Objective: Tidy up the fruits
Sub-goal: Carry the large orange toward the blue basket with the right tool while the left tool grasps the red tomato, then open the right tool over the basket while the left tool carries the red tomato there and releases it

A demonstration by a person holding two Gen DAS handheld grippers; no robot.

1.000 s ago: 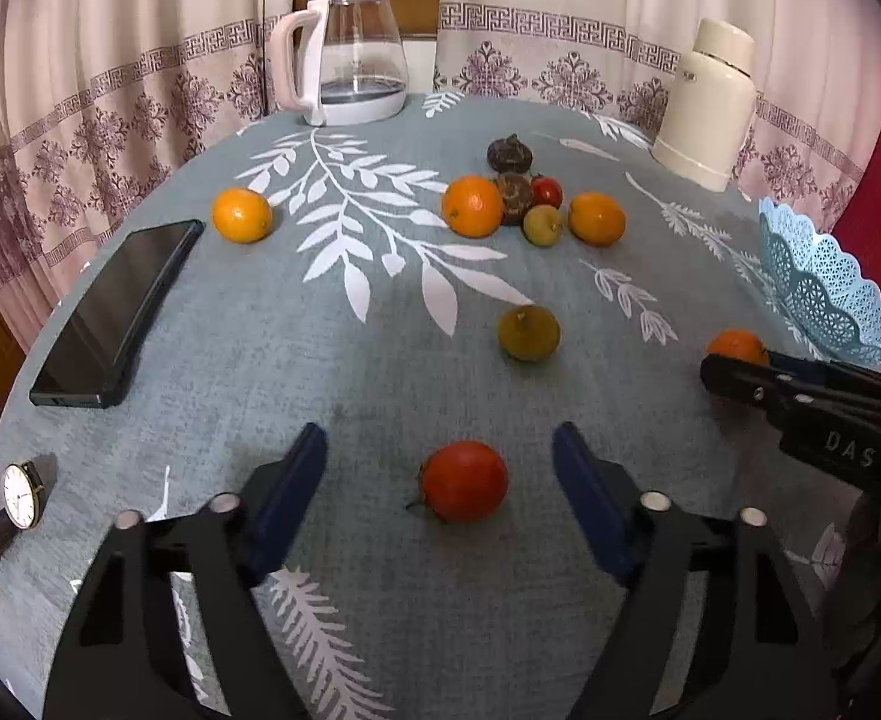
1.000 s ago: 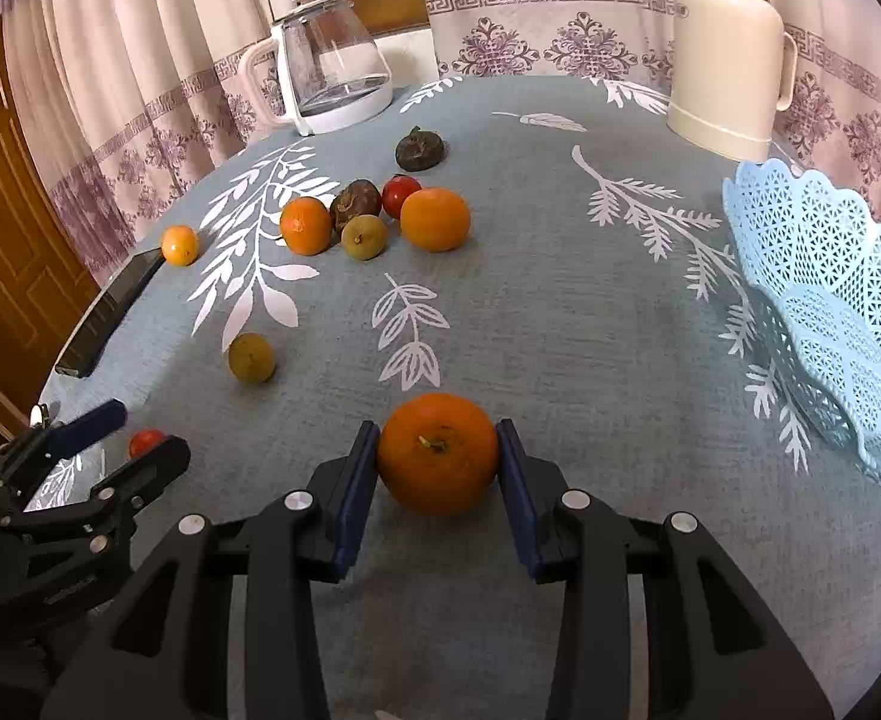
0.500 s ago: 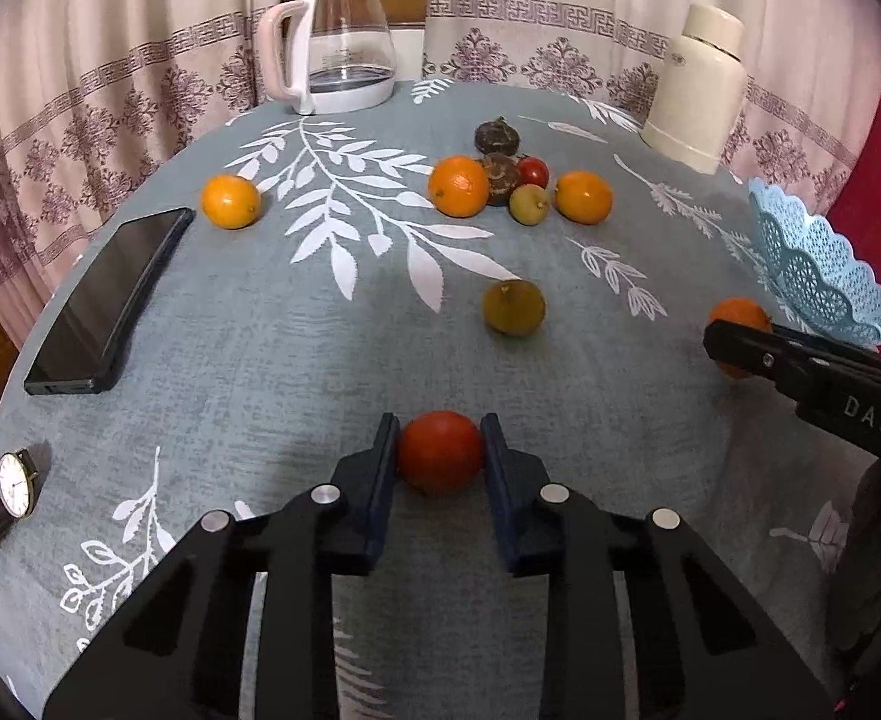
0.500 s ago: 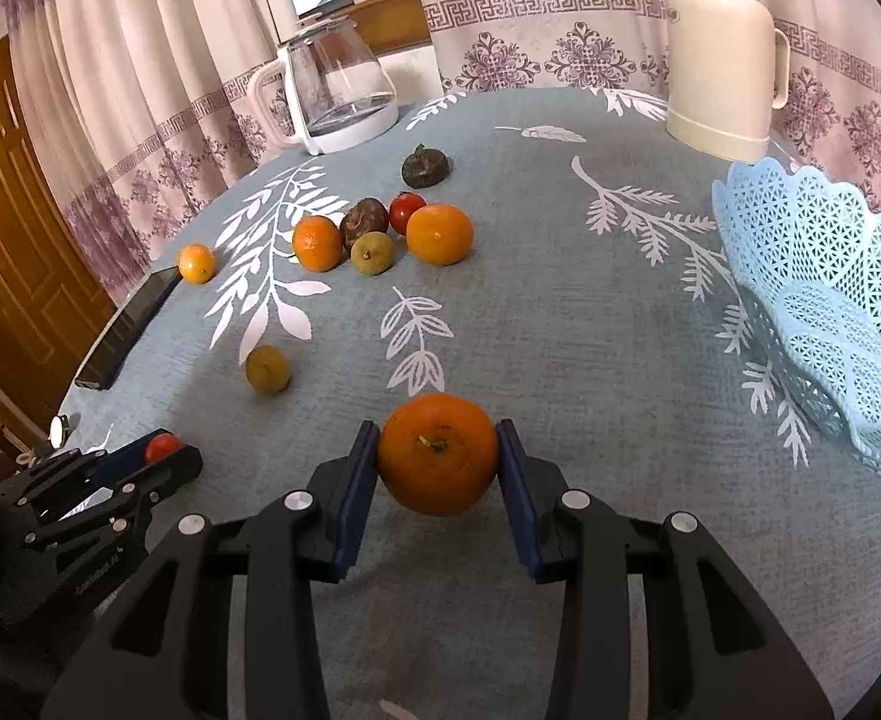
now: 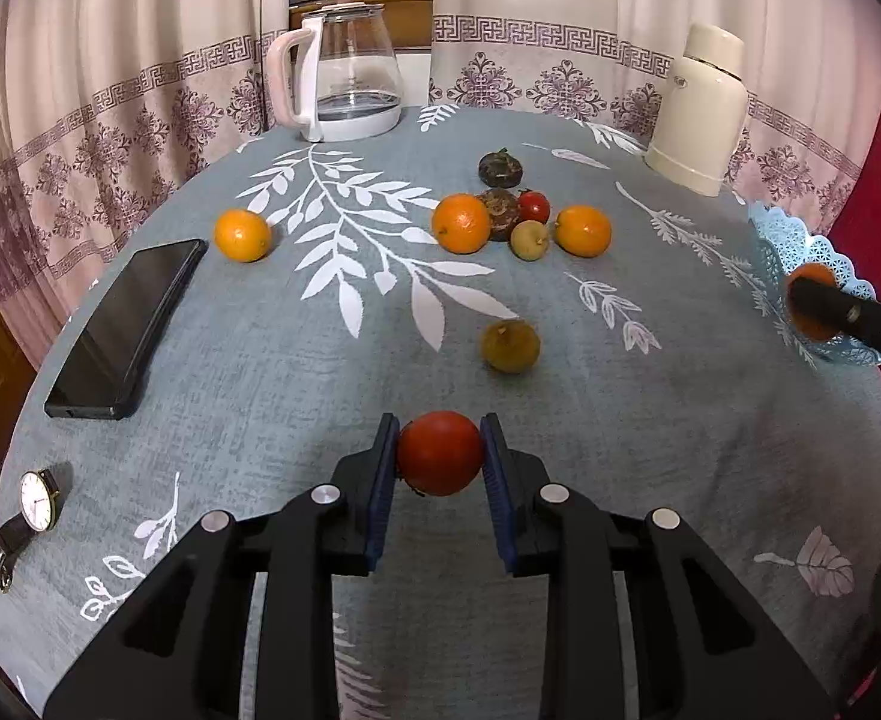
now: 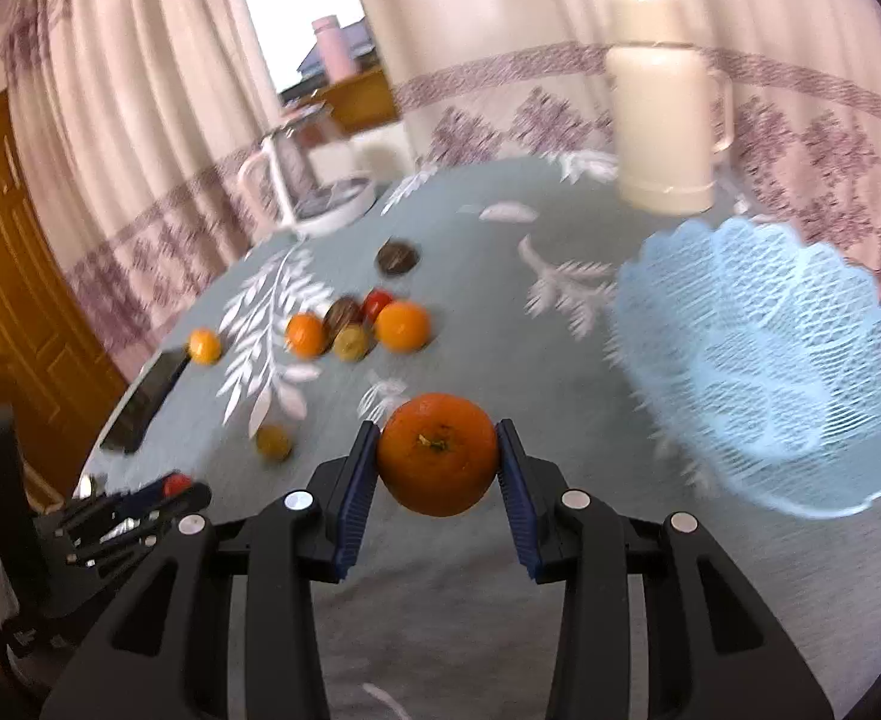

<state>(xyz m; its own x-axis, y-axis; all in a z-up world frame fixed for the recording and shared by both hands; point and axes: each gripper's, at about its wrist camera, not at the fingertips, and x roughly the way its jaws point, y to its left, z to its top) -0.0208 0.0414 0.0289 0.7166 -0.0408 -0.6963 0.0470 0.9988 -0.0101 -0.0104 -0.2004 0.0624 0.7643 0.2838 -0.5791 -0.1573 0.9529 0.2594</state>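
Note:
My left gripper (image 5: 439,461) is shut on a red tomato (image 5: 439,451) low over the blue-grey tablecloth. My right gripper (image 6: 437,457) is shut on an orange (image 6: 437,453), lifted above the cloth just left of the light blue lace basket (image 6: 764,360). In the left wrist view that same orange (image 5: 812,306) shows at the far right, in front of the basket's rim (image 5: 800,246). A cluster of fruit lies mid-table: two oranges (image 5: 461,223) (image 5: 583,230), a small red tomato (image 5: 534,207), a green fruit (image 5: 529,240) and two dark fruits (image 5: 500,168). A lone orange (image 5: 242,234) and a yellow-green fruit (image 5: 509,345) lie apart.
A black phone (image 5: 128,330) and a wristwatch (image 5: 32,504) lie near the table's left edge. A glass kettle (image 5: 347,84) stands at the back, a cream thermos (image 5: 701,111) at the back right. Curtains hang behind the round table.
My left gripper closed on the red tomato, which had lain between its open fingers. My right gripper rose with the orange and swung toward the basket.

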